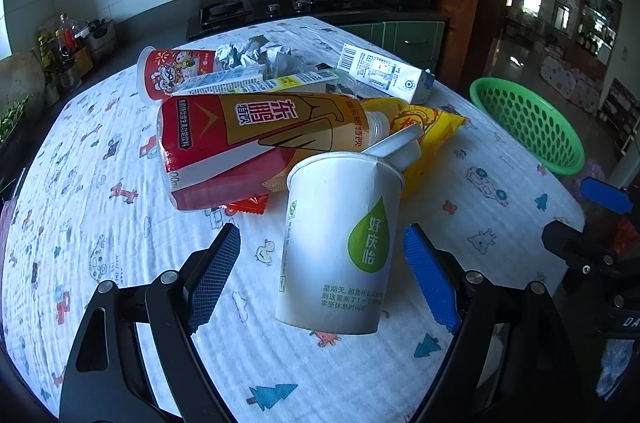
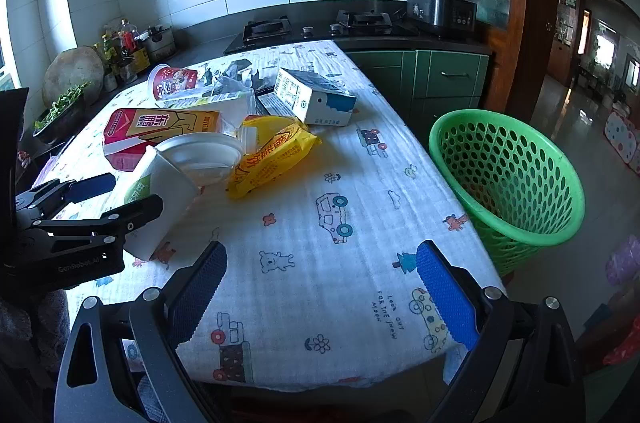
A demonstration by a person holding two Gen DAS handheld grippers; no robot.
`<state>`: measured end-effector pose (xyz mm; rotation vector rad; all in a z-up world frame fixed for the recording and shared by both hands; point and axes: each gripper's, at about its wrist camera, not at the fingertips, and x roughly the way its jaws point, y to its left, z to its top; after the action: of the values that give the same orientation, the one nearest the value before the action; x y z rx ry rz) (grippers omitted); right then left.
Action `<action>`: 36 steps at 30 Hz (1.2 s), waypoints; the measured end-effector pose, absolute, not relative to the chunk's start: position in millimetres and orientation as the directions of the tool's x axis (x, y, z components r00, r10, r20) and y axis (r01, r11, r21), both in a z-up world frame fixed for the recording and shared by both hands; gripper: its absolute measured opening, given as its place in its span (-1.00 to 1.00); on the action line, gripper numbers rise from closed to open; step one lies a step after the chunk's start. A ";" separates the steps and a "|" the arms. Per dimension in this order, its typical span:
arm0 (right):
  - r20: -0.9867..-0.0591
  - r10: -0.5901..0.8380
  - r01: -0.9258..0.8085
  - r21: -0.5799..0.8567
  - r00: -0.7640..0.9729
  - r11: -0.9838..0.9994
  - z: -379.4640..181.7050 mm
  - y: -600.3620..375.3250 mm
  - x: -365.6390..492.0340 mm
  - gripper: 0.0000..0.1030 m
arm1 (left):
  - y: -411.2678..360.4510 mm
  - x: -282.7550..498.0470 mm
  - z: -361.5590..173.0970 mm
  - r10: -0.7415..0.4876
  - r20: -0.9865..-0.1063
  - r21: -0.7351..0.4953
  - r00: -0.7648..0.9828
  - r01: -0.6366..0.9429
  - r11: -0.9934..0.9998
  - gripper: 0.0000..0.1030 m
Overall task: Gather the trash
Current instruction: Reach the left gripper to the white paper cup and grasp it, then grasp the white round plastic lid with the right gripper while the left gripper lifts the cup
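Now the left gripper (image 1: 322,263), fingers spread wide, is straddling an upright white paper cup with a green droplet logo (image 1: 340,247) on the patterned tablecloth (image 1: 120,223), pads not touching it; the right gripper (image 2: 320,287) is hovering open, empty.

Basket (image 2: 508,183) right of table (image 2: 320,263)

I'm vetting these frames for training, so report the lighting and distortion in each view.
Left wrist: strong fisheye bending, black corners, sharp focus, window light brightening the tablecloth left of the white paper cup. Right wrist: same bending, bluish cast, dim foreground.
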<state>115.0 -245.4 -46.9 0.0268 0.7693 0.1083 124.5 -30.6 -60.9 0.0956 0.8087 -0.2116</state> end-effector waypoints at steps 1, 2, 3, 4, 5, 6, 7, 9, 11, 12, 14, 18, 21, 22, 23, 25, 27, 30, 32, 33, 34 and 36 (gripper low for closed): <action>-0.694 0.107 -0.088 0.064 0.712 0.994 -47.3 -245.3 115.6 0.80 | -30.5 126.1 -62.5 -0.152 -0.732 0.002 0.665 0.225 0.974 0.53; -0.695 0.108 -0.089 0.065 0.711 0.994 -47.7 -245.2 116.0 0.80 | -30.4 127.4 -63.8 -0.160 -0.737 -0.005 0.657 0.230 0.973 0.47; -0.695 0.110 -0.089 0.065 0.711 0.994 -48.0 -244.9 116.3 0.80 | -30.3 128.6 -64.8 -0.168 -0.739 -0.014 0.652 0.234 0.972 0.44; -0.696 0.111 -0.091 0.066 0.710 0.994 -48.3 -244.7 116.8 0.80 | -30.5 129.4 -65.3 -0.174 -0.742 -0.021 0.648 0.237 0.971 0.35; -0.696 0.111 -0.092 0.064 0.709 0.994 -48.6 -244.5 117.2 0.80 | -30.9 130.4 -65.8 -0.181 -0.744 -0.027 0.644 0.241 0.970 0.28; -0.697 0.110 -0.092 0.064 0.709 0.994 -48.9 -244.2 117.2 0.80 | -30.0 130.9 -66.3 -0.190 -0.744 -0.035 0.641 0.246 0.969 0.23; -0.697 0.112 -0.094 0.064 0.708 0.994 -49.1 -243.6 118.0 0.80 | -30.2 130.8 -66.7 -0.197 -0.744 -0.040 0.638 0.252 0.967 0.18; -0.698 0.115 -0.098 0.064 0.707 0.993 -49.6 -242.6 118.7 0.80 | -30.4 129.2 -66.2 -0.201 -0.740 -0.040 0.642 0.256 0.966 0.17; -0.698 0.119 -0.103 0.065 0.706 0.993 -50.0 -242.0 119.5 0.80 | -29.7 127.0 -64.9 -0.206 -0.735 -0.042 0.646 0.260 0.965 0.16; -0.699 0.125 -0.107 0.069 0.705 0.992 -50.3 -241.7 119.8 0.80 | -29.0 125.6 -64.0 -0.209 -0.733 -0.045 0.648 0.260 0.965 0.16; -0.700 0.134 -0.116 0.073 0.702 0.991 -50.8 -240.5 121.1 0.80 | -26.8 121.5 -61.1 -0.219 -0.727 -0.052 0.651 0.265 0.963 0.14; -0.701 0.160 -0.141 0.086 0.695 0.986 -49.9 -237.5 126.5 0.80 | -23.0 111.7 -54.8 -0.236 -0.714 -0.065 0.660 0.274 0.960 0.14; -0.699 0.177 -0.163 0.088 0.693 0.983 -48.1 -234.3 130.9 0.79 | -17.7 105.5 -51.3 -0.238 -0.706 -0.072 0.667 0.266 0.961 0.14; -0.698 0.179 -0.167 0.086 0.693 0.982 -47.6 -232.8 133.1 0.79 | -15.1 103.7 -50.2 -0.241 -0.703 -0.080 0.669 0.262 0.962 0.14; -0.698 0.186 -0.173 0.090 0.691 0.981 -47.0 -231.6 135.5 0.78 | -12.5 101.8 -49.0 -0.244 -0.700 -0.088 0.671 0.258 0.962 0.14; -0.700 0.207 -0.185 0.109 0.683 0.977 -45.8 -229.9 139.7 0.68 | -7.0 98.4 -46.9 -0.247 -0.695 -0.099 0.676 0.250 0.963 0.14; -0.698 0.244 -0.211 0.134 0.673 0.968 -43.9 -225.6 143.3 0.65 | -1.7 95.0 -44.7 -0.244 -0.689 -0.105 0.682 0.240 0.965 0.14; -0.694 0.280 -0.253 0.144 0.663 0.957 -41.7 -214.4 149.0 0.60 | 6.2 92.0 -41.1 -0.241 -0.682 -0.111 0.690 0.228 0.967 0.14; -0.699 0.303 -0.287 0.144 0.647 0.947 -40.5 -206.4 155.0 0.49 | 11.1 91.4 -39.1 -0.238 -0.679 -0.112 0.695 0.222 0.969 0.14; -0.702 0.311 -0.311 0.132 0.641 0.941 -39.2 -200.2 158.3 0.48 | 13.8 90.6 -38.6 -0.235 -0.677 -0.112 0.697 0.217 0.970 0.14; -0.702 0.311 -0.326 0.117 0.641 0.938 -37.5 -196.6 160.7 0.48 | 16.7 90.2 -38.2 -0.233 -0.676 -0.114 0.699 0.213 0.970 0.14; -0.700 0.321 -0.370 0.087 0.637 0.925 -33.0 -187.0 164.8 0.44 | 23.5 89.2 -37.3 -0.230 -0.674 -0.119 0.702 0.204 0.972 0.14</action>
<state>164.8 -187.0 -33.0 -0.0669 0.7862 0.3952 89.2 23.5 -37.3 -0.0358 0.7553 -0.2414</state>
